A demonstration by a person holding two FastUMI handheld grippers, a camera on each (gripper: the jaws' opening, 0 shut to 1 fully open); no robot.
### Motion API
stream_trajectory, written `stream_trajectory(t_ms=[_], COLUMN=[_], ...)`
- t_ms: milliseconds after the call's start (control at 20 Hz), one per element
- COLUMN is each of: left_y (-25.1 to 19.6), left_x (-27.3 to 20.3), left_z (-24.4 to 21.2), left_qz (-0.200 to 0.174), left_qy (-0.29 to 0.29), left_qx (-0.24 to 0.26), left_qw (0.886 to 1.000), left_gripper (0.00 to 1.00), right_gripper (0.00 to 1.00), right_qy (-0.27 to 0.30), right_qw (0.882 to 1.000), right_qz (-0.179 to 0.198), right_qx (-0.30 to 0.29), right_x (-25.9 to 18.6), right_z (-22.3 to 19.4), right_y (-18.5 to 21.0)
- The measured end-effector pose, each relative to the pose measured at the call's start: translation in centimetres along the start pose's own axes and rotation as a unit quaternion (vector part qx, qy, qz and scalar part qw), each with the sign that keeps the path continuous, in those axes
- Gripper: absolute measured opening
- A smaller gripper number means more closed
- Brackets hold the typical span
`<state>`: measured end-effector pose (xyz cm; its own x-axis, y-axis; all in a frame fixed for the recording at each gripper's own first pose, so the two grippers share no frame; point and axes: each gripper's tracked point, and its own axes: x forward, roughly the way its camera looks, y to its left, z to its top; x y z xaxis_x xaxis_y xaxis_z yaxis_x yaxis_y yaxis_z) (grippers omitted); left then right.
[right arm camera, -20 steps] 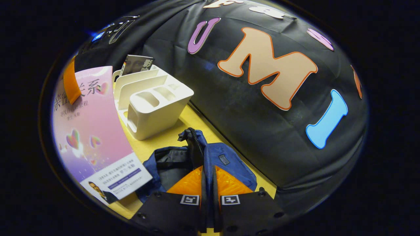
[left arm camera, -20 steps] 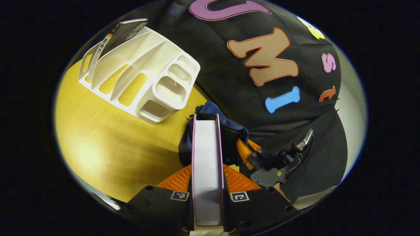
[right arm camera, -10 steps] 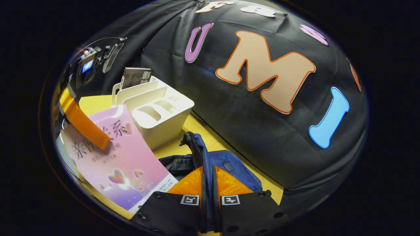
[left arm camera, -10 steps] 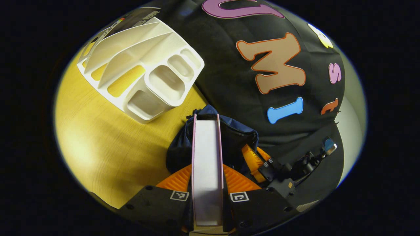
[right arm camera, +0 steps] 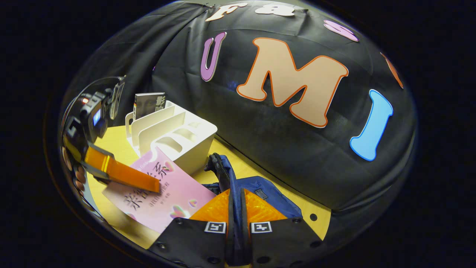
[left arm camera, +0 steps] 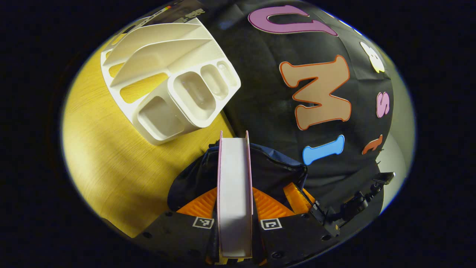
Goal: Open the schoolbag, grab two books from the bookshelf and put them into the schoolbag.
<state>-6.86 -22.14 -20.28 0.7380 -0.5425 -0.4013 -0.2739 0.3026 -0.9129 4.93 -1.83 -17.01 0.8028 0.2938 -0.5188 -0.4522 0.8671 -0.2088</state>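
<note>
My left gripper [left arm camera: 234,197] is shut on a pink-covered book [left arm camera: 233,163], seen edge-on with its white pages facing me. Its far end hangs over the open mouth of the dark blue schoolbag [left arm camera: 277,173]. In the right gripper view the same book [right arm camera: 174,191] slants down beside the schoolbag [right arm camera: 267,190], with a finger of the left gripper [right arm camera: 122,175] across its cover. My right gripper [right arm camera: 235,199] is shut on the schoolbag's zipped rim [right arm camera: 223,171] and holds it up. The white bookshelf [left arm camera: 167,82] stands behind, with a dark book [right arm camera: 148,104] in its far slot.
The yellow wooden table [left arm camera: 96,156] stretches to the left of the schoolbag. The booth's black cloth wall [right arm camera: 297,149] runs close behind the bookshelf [right arm camera: 174,130] and the schoolbag. My right gripper [left arm camera: 297,197] sits at the schoolbag's right side in the left gripper view.
The left gripper has carried the pink book lower and closer to the schoolbag's mouth, tilting it flatter. The right gripper has kept its hold on the schoolbag's rim.
</note>
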Motion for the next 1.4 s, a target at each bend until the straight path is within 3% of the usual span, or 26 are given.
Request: stream_trajectory(t_ms=[400,850,1400], left_y=[1.8,1.9,3.2], left_x=[3.5,8.3,12.8], left_z=[-1.5,-5.7,-6.5], left_qz=[0.006,0.001,-0.002], left_qy=[-0.049,-0.028,-0.026], left_qx=[-0.039,-0.044,-0.058], left_qw=[0.998,0.999,0.998], left_gripper=[0.32,0.32,0.35], right_gripper=[0.11,0.11,0.11], right_qy=[-0.009,-0.018,-0.042], right_qw=[0.999,0.998,0.996], right_qz=[0.022,0.053,0.074], right_qx=[0.023,0.019,0.026], right_x=[-0.3,-1.6,-3.4], right_z=[1.0,1.5,3.2], right_y=[1.5,3.0,3.7])
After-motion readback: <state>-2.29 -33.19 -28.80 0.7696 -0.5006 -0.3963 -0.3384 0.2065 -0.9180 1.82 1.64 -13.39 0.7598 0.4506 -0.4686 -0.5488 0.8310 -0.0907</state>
